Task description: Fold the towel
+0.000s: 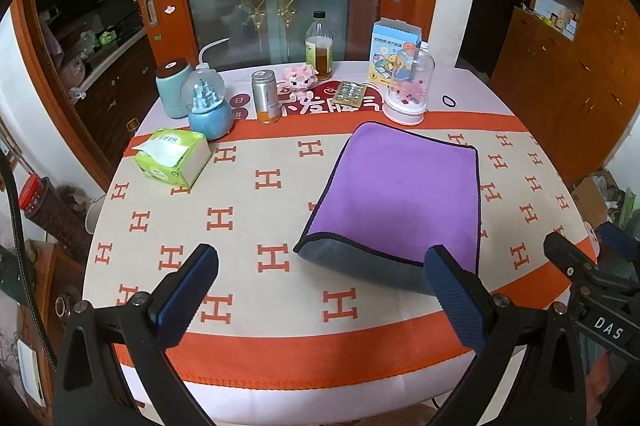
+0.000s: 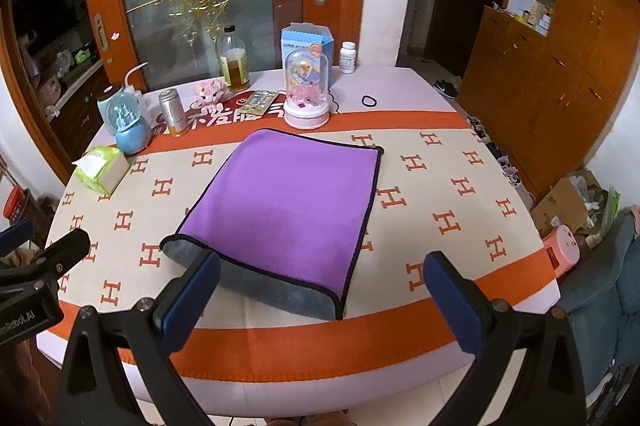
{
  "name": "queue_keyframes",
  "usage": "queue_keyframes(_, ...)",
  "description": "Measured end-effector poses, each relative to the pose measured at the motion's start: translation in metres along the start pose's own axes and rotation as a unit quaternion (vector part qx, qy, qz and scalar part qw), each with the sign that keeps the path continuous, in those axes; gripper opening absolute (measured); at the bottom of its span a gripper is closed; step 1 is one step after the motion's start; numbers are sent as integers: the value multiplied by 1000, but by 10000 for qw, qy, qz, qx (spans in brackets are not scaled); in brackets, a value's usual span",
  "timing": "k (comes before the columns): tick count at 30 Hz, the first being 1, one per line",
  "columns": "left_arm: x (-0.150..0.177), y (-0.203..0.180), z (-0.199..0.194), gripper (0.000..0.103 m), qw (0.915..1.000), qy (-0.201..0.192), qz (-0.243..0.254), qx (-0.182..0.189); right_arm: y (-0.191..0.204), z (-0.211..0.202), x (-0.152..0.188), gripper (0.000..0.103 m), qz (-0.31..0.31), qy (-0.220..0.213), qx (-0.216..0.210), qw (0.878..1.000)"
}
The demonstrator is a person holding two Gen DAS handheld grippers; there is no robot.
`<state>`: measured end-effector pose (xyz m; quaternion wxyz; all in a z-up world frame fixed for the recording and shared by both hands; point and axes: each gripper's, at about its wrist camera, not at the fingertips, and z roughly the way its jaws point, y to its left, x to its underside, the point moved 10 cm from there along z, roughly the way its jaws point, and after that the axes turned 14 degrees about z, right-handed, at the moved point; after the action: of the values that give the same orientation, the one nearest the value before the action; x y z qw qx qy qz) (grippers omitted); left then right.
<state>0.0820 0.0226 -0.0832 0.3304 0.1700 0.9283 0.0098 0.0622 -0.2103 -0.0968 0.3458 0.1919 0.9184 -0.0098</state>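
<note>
Your left claw (image 1: 320,290) and right claw (image 2: 322,292) both hang spread wide and empty over the desk's (image 2: 440,182) near edge, the folded purple towel (image 2: 284,202) lying flat just beyond their tips, grey underside peeking out at its near end.

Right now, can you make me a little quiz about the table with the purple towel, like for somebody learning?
1. True or false: the purple towel lies already folded, grey side showing at its near edge.
2. The left gripper and right gripper are: A) both open, B) both shut, C) one of each?
3. What green thing sits at the table's left?

Key: 1 true. 2 A, both holding nothing. 3 the tissue pack.
</note>
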Motion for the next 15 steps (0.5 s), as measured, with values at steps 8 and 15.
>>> queue_keyframes(8,4,1,7,102,9999,-6,129,97,-8,-7,7,102,57,-95,142,9998)
queue_keyframes(15,3,0,14,102,9996,-75,207,187,-10,5,19,102,-22,117,5,9999)
